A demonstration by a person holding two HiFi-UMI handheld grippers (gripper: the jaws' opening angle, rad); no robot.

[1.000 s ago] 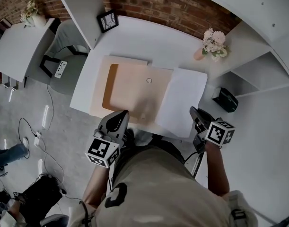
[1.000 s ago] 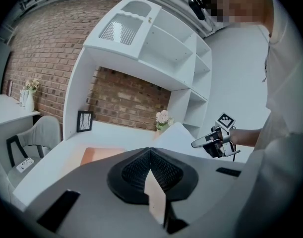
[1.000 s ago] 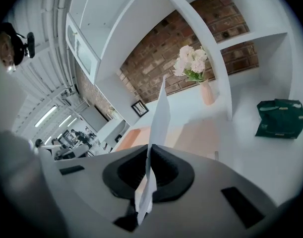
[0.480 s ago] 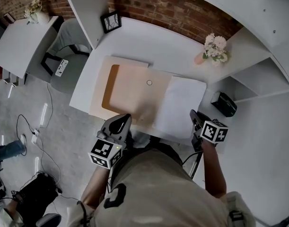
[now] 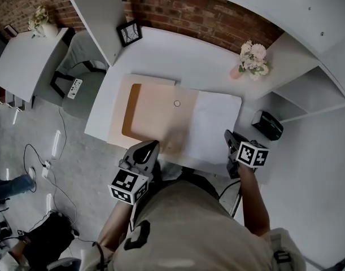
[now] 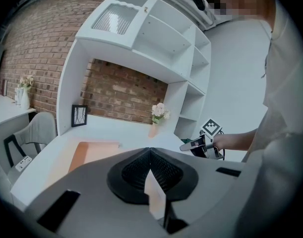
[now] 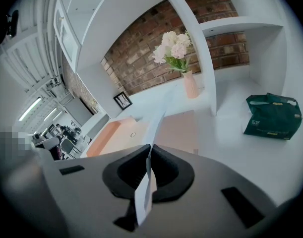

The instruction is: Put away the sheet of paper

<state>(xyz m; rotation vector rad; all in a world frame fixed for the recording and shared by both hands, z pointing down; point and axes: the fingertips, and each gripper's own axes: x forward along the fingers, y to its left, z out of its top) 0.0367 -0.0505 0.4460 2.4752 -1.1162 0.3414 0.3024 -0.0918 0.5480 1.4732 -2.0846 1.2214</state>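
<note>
Right hand-held gripper pinches the sheet of paper by its near edge; the open folder adjoins its left side. Left hand-held gripper is clenched.

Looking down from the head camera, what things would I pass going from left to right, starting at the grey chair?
chair → folder → paper → green bag
</note>
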